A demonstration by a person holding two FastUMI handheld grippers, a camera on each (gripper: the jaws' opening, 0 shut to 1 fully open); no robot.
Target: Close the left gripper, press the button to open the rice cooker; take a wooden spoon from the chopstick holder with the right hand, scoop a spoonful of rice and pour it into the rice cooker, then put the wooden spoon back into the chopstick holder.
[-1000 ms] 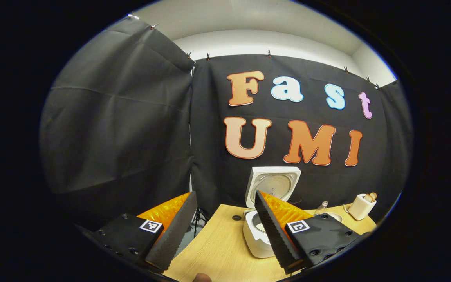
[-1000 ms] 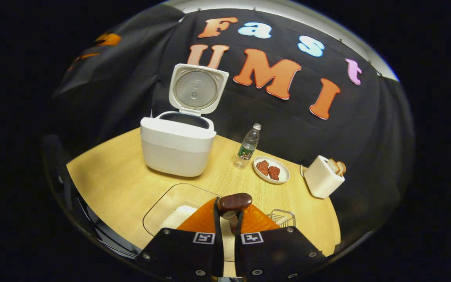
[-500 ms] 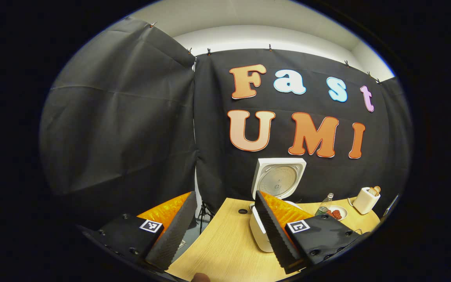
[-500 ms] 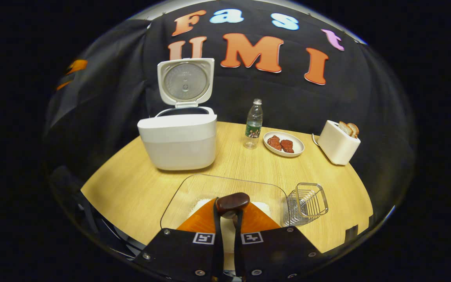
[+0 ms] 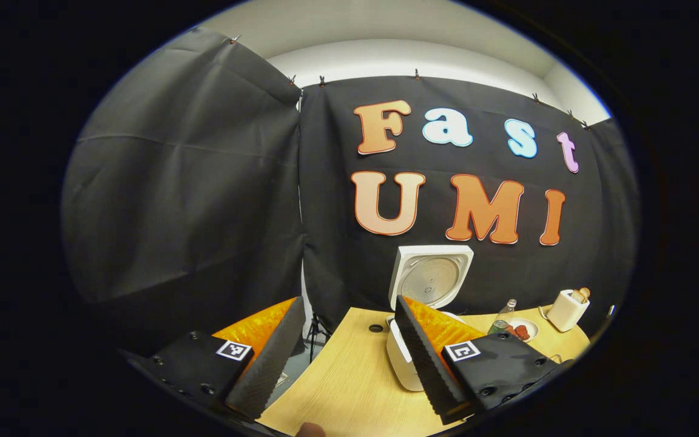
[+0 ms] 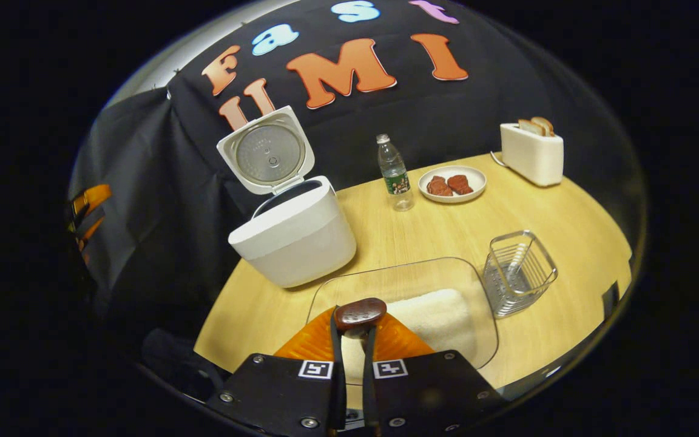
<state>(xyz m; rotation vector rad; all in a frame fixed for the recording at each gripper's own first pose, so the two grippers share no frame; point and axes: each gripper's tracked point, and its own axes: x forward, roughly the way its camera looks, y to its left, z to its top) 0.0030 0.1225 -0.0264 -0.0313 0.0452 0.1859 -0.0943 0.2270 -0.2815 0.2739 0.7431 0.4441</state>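
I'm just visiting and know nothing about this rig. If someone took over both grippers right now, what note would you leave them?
Left gripper: open, holding nothing, raised at the table's left end.
Right gripper: shut on the wooden spoon, above the glass dish of rice.
Rice cooker: lid up, so the button step is done.
Chopstick holder: wire basket right of the dish, spoon already taken out.
Left to do: scoop rice, pour it into the cooker, return the spoon to the holder. Whether rice is on the spoon now I cannot tell.
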